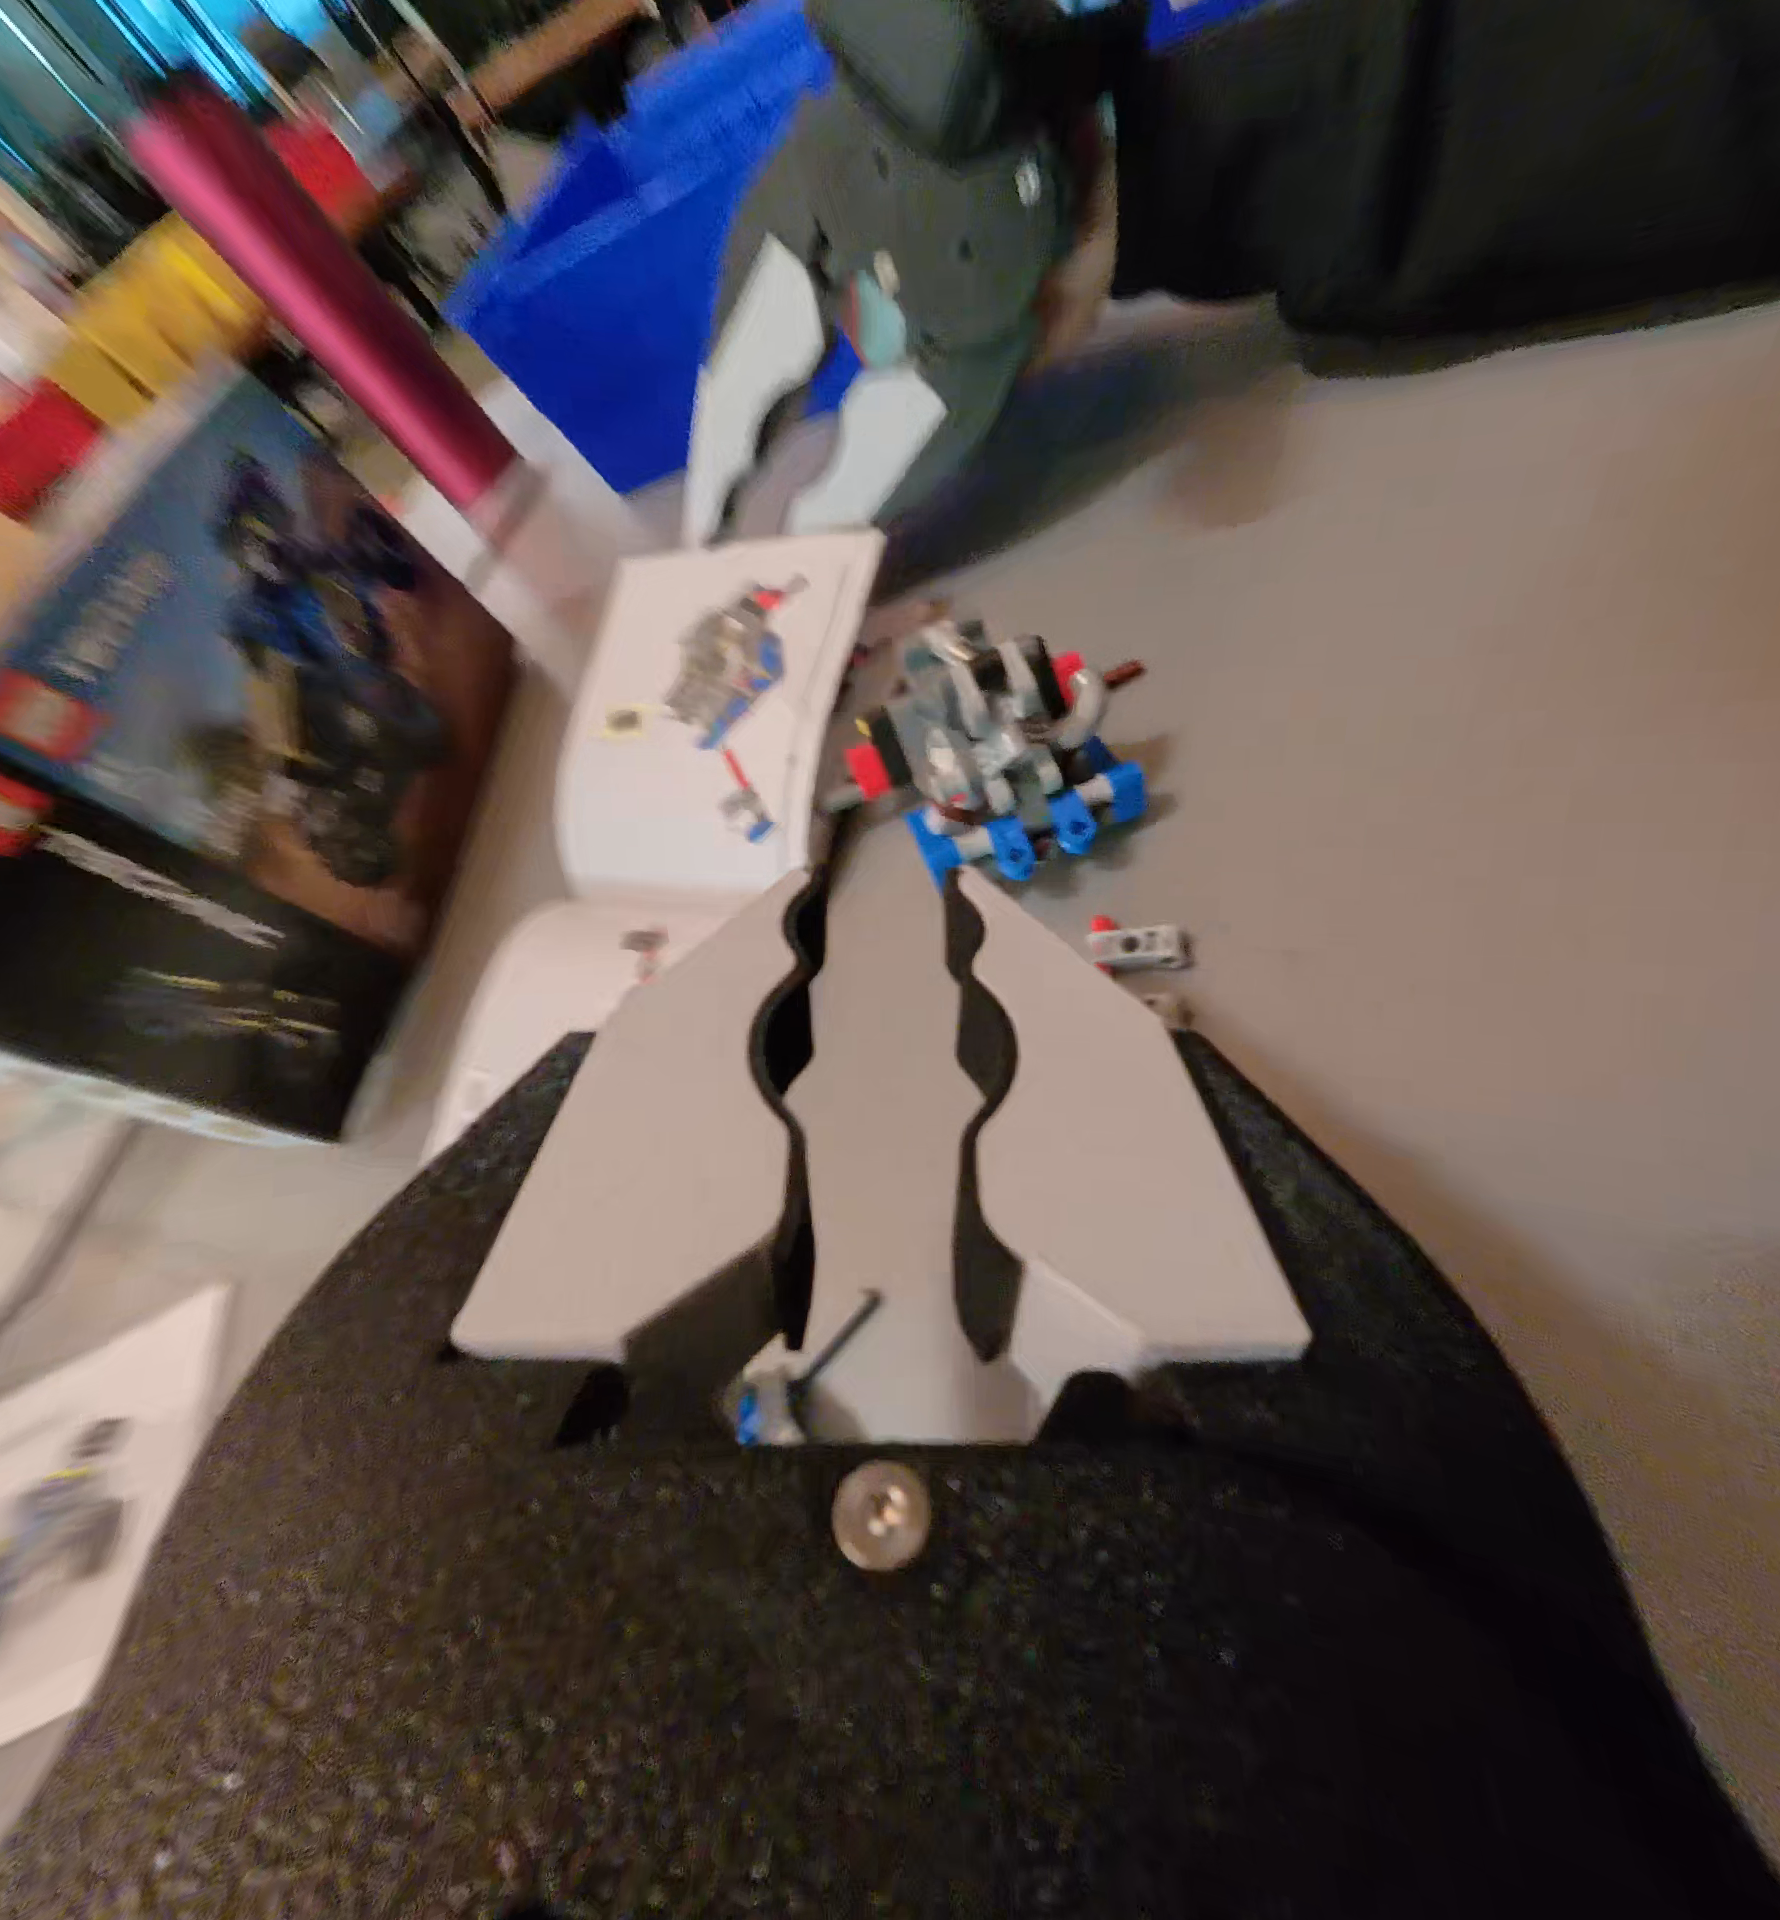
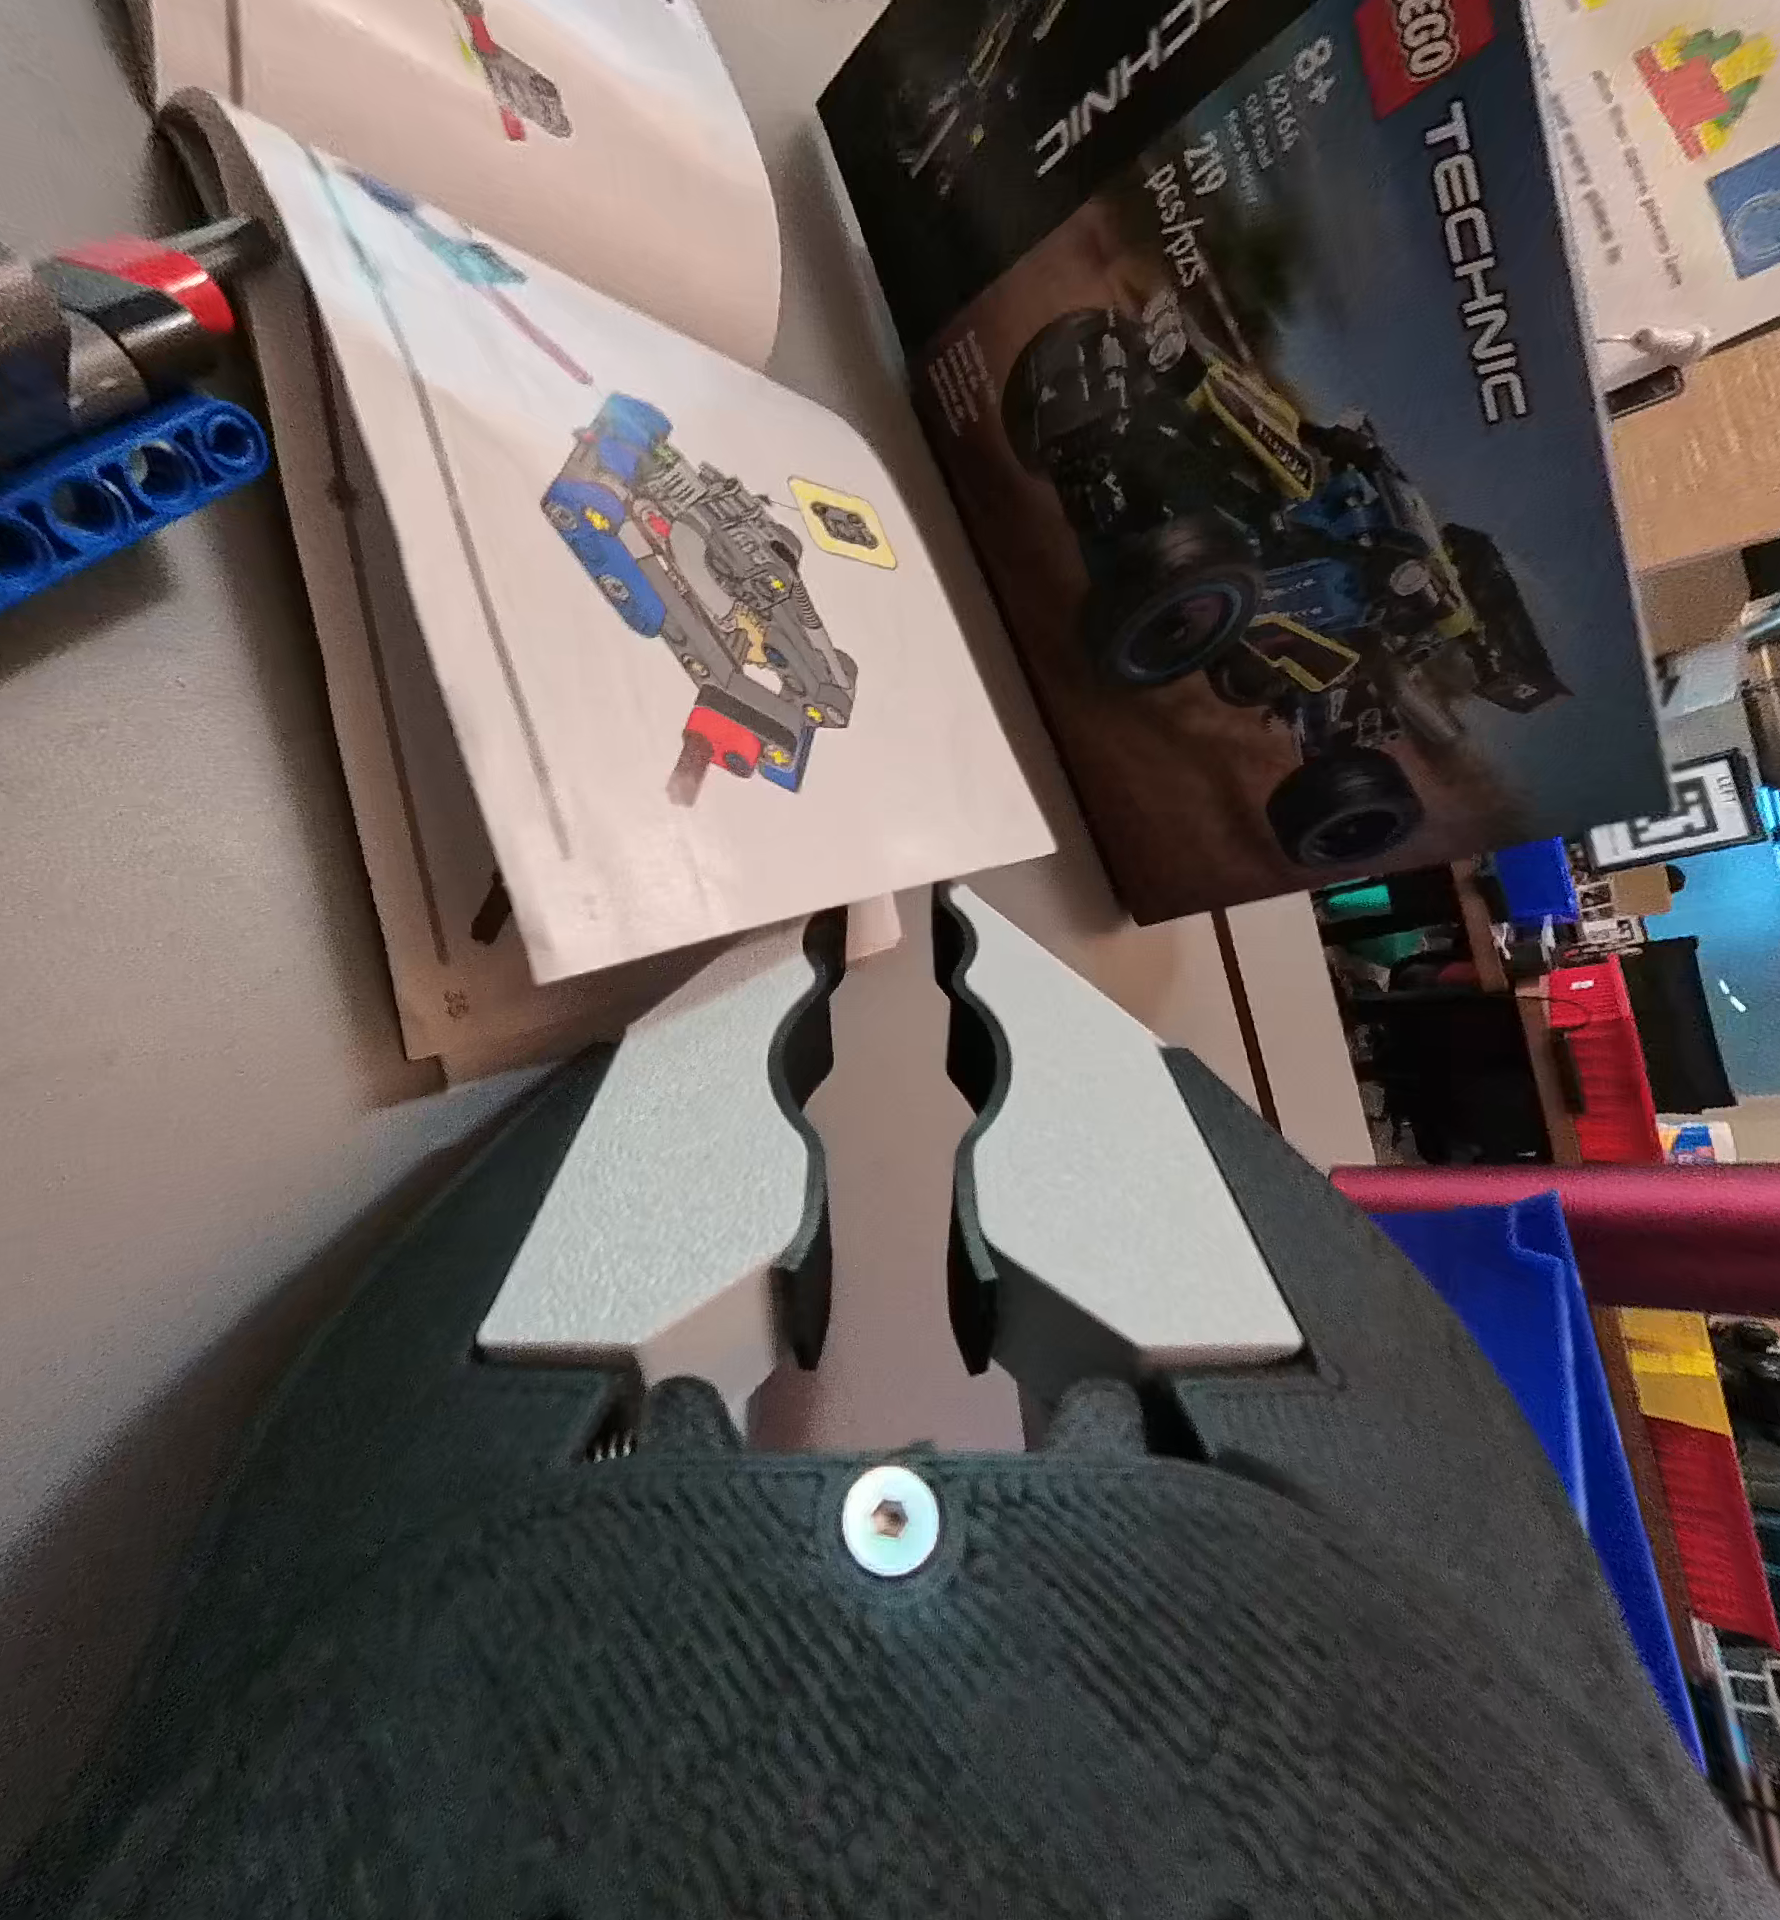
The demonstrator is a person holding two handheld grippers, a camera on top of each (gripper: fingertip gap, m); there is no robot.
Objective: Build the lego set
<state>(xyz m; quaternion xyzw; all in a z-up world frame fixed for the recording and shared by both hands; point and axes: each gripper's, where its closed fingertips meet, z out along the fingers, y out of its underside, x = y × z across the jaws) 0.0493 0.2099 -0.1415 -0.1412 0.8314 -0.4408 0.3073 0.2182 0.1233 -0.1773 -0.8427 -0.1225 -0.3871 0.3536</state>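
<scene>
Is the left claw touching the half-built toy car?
Apart. In the left wrist view, bare grey table shows between the left claw tips and the half-built toy car beyond them.

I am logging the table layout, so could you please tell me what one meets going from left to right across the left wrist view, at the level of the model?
Set box → open instruction booklet → partly built model, on the grey table.
</scene>
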